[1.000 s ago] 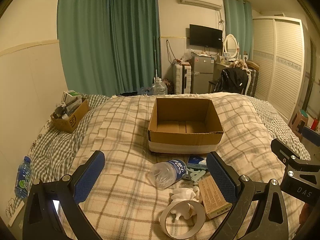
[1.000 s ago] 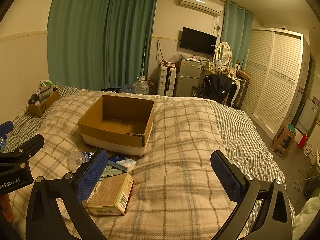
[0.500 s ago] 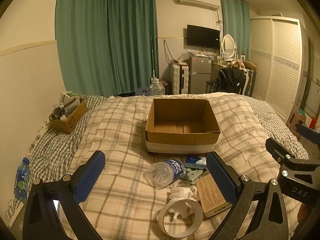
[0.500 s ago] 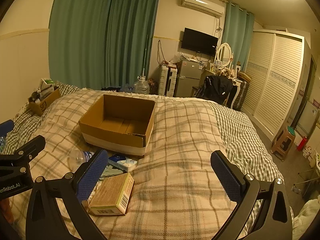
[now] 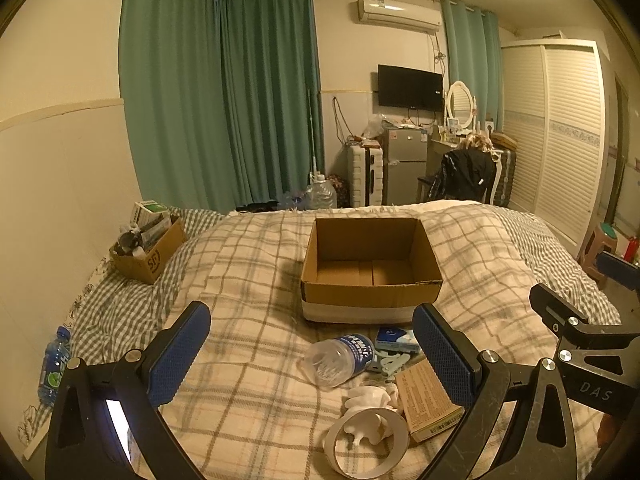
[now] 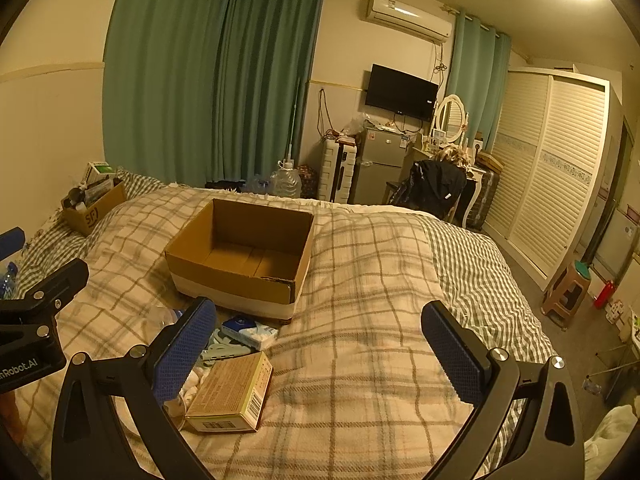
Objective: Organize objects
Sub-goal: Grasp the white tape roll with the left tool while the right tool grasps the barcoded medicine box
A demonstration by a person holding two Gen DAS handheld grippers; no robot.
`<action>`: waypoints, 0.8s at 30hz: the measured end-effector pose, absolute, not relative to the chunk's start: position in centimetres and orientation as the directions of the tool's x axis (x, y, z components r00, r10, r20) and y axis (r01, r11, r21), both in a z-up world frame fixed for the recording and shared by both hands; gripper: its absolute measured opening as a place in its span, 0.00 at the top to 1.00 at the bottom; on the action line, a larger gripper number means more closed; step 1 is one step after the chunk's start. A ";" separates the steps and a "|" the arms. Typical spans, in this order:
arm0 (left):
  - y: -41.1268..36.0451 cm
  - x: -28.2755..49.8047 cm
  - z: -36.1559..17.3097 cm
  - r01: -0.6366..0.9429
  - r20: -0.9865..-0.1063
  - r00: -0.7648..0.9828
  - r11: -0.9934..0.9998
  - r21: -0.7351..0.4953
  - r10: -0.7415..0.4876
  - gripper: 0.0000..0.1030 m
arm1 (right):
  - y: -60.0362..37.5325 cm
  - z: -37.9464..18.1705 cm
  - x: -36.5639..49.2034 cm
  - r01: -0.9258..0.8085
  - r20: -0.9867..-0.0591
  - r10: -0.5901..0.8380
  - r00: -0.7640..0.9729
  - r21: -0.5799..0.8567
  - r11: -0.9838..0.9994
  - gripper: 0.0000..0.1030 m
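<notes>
An empty open cardboard box (image 5: 372, 272) (image 6: 244, 258) sits on the plaid bed. In front of it lie a clear plastic bottle (image 5: 340, 358), a blue tissue pack (image 5: 396, 338) (image 6: 250, 330), a pale blue clip (image 5: 394, 362), a tan carton (image 5: 430, 402) (image 6: 232, 394), a white glove (image 5: 368, 398) and a white tape ring (image 5: 366, 442). My left gripper (image 5: 312, 356) is open and empty, above the bottle. My right gripper (image 6: 320, 354) is open and empty, to the right of the carton. Each gripper shows at the edge of the other's view.
A small cardboard box (image 5: 150, 246) full of items sits at the bed's far left. A blue-labelled bottle (image 5: 52, 368) lies by the left wall. Beyond the bed are a fridge (image 5: 404, 176), a chair with a black jacket (image 5: 464, 176) and a wardrobe (image 5: 560, 132).
Both views have tilted up slightly, so the box and the pile sit a little lower in frame. Both grippers stay open and nothing on the bed has moved.
</notes>
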State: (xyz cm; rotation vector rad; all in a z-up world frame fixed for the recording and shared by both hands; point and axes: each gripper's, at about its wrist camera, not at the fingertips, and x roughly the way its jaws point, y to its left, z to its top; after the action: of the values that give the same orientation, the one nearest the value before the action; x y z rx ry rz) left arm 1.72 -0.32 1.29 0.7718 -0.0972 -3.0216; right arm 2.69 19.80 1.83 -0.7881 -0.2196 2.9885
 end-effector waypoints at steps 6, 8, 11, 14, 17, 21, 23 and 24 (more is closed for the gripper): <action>-0.5 1.4 0.3 0.009 -0.498 -0.866 -0.996 0.088 -0.052 0.00 | 20.1 1.2 2.5 -0.007 -0.504 0.079 -0.860 -0.142 -0.990 0.00; -0.9 0.9 -0.7 0.010 -0.532 -0.845 -0.996 0.084 -0.054 0.02 | 20.1 0.7 2.3 -0.003 -0.516 0.077 -0.853 -0.142 -0.990 0.00; -1.3 0.3 -3.0 0.006 -0.602 -0.796 -0.996 0.093 -0.061 0.08 | 20.1 -0.5 1.9 0.005 -0.540 0.075 -0.839 -0.145 -0.989 0.00; -1.6 0.1 -5.9 0.008 -0.663 -0.744 -0.993 0.120 -0.086 0.17 | 20.2 -2.0 1.5 0.007 -0.569 0.078 -0.819 -0.145 -0.989 0.00; -1.8 -0.2 -8.7 -0.002 -0.724 -0.686 -0.994 0.110 -0.079 0.21 | 20.1 -3.7 1.0 0.016 -0.605 0.081 -0.792 -0.153 -0.988 0.00; -1.5 -0.9 -11.8 -0.034 -0.784 -0.617 -0.993 0.112 -0.068 0.44 | 19.8 -5.5 0.5 0.028 -0.635 0.086 -0.768 -0.168 -0.985 0.00; -1.2 -1.2 -13.0 -0.084 -0.818 -0.575 -0.994 0.067 -0.007 0.80 | 19.7 -6.2 0.3 0.034 -0.650 0.088 -0.755 -0.173 -0.984 0.00; -1.1 -1.3 -13.3 -0.103 -0.826 -0.563 -0.993 0.054 0.013 0.86 | 19.6 -6.4 0.3 0.038 -0.655 0.088 -0.751 -0.176 -0.984 0.00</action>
State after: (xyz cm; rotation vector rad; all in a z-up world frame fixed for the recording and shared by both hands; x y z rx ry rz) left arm -1.28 -1.12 -13.28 1.4964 -0.1534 -2.8326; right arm 0.31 19.61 -6.43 -1.0987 -0.2778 2.9015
